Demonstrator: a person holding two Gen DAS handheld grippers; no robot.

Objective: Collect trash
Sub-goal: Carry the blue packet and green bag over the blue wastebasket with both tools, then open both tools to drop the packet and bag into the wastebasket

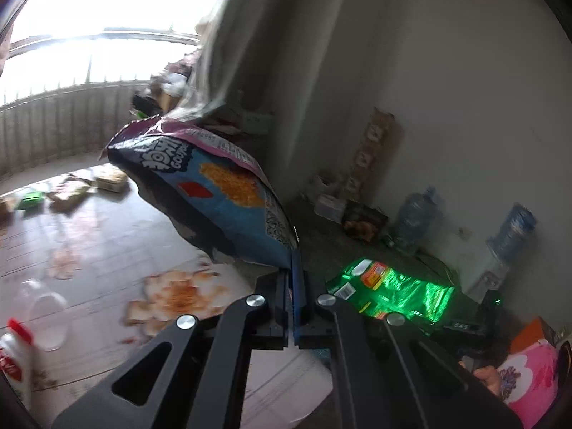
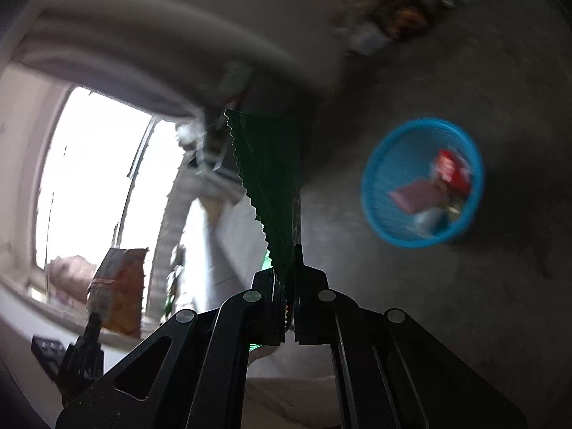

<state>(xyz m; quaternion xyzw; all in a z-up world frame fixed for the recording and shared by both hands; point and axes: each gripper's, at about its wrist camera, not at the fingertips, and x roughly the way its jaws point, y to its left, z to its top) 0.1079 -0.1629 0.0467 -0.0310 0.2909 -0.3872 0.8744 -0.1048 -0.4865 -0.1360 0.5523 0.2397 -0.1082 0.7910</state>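
Observation:
My left gripper (image 1: 295, 261) is shut on the bottom edge of a blue and purple snack bag (image 1: 214, 193), which stands up above the floor. In the right wrist view, that bag (image 2: 119, 286) hangs at the lower left. My right gripper (image 2: 291, 250) is shut on a green foil bag (image 2: 268, 186) with a zigzag edge. The left wrist view shows this green bag (image 1: 393, 293) shining just right of my left gripper. A blue mesh basket (image 2: 422, 182) sits on the grey floor to the right, with a red wrapper (image 2: 452, 169) and a pink packet inside.
Several packets (image 1: 71, 189) lie on the patterned floor near the balcony rail. A clear cup (image 1: 44, 307) and a white bottle with a red cap (image 1: 16, 357) are at the lower left. Two water jugs (image 1: 414, 221) stand by the wall, and a curtain (image 1: 232, 35) hangs ahead.

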